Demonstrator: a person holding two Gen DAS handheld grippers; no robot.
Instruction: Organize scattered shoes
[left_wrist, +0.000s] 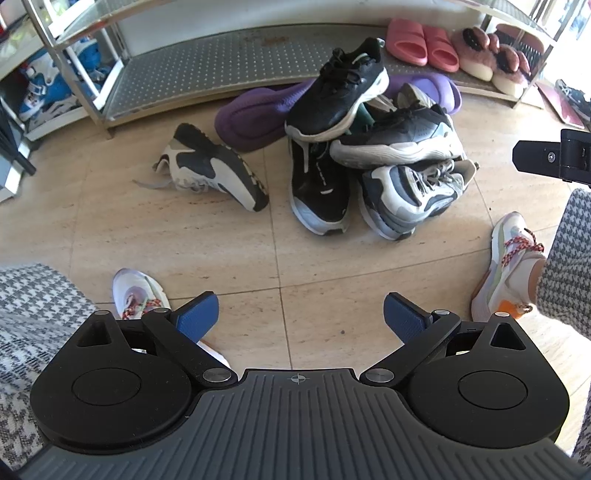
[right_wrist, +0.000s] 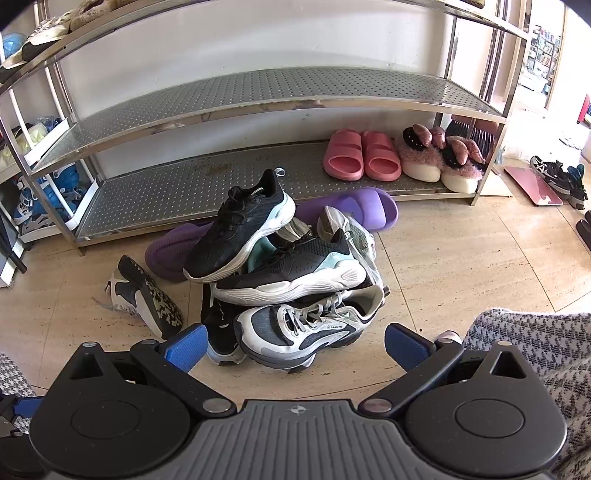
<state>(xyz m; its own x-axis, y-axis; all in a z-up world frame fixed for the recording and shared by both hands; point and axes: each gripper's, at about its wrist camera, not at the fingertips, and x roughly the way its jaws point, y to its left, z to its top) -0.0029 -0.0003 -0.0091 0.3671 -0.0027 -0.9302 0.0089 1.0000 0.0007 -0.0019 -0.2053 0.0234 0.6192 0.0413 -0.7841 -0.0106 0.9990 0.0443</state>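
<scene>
Floor ahead of your wide, empty right claw (right_wrist: 293, 349) and left claw (left_wrist: 300, 317) carries stacked sneakers (right_wrist: 280, 266); tugging a lower one may topple the top black sneaker (right_wrist: 240, 229).

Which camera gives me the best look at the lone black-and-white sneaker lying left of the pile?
The left wrist view. There the lone sneaker lies on its side with its whole upper and profile visible, apart from the pile. In the right wrist view the same sneaker mostly shows its speckled sole, and the right gripper's left finger crowds its toe.

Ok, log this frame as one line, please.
stage: pre-grasp | left claw: open, empty | right claw: open, empty | shoe pile: untouched on floor | rack bottom shelf: part free
</scene>
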